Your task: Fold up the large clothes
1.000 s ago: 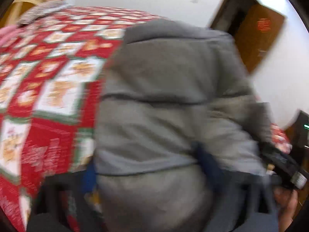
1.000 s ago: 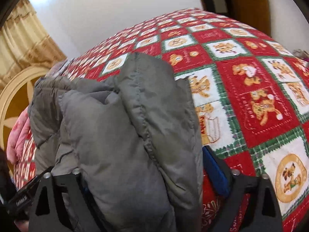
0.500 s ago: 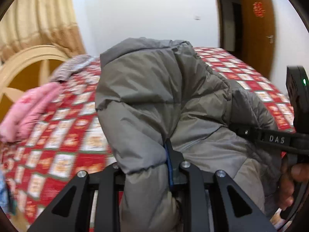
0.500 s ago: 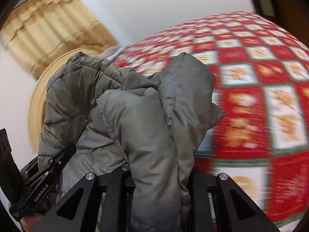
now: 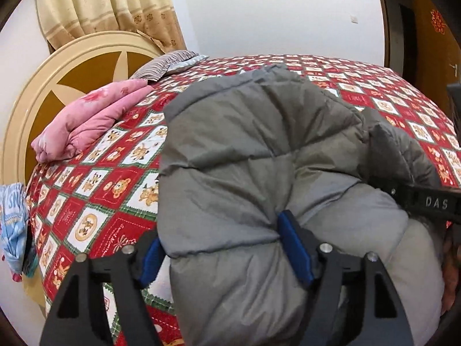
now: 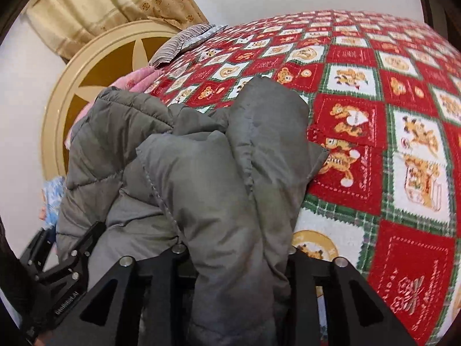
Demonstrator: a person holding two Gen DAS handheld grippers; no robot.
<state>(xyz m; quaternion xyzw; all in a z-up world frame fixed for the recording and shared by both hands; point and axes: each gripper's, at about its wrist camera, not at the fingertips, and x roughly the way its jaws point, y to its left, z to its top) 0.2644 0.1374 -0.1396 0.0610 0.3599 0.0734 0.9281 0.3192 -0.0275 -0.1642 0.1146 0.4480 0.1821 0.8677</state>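
Note:
A grey puffer jacket [image 5: 259,155] is bunched up and held above the bed with the red patterned quilt [image 5: 95,190]. My left gripper [image 5: 224,250] has its blue-padded jaws closed around a thick fold of the jacket. My right gripper [image 6: 236,262] is shut on another thick fold of the same jacket [image 6: 219,178]. The right gripper's body shows at the right of the left wrist view [image 5: 426,201]. The left gripper's body shows at the lower left of the right wrist view [image 6: 66,274]. The fingertips of both are hidden by fabric.
A folded pink garment [image 5: 86,115] and a striped pillow [image 5: 164,63] lie near the round cream headboard [image 5: 57,80]. A light blue cloth [image 5: 13,225] hangs at the bed's left corner. A brown door [image 5: 432,28] stands at the back right.
Both grippers have moved with the jacket and swung toward the headboard. The left jaws now stand wider around a thicker fold than half a second ago.

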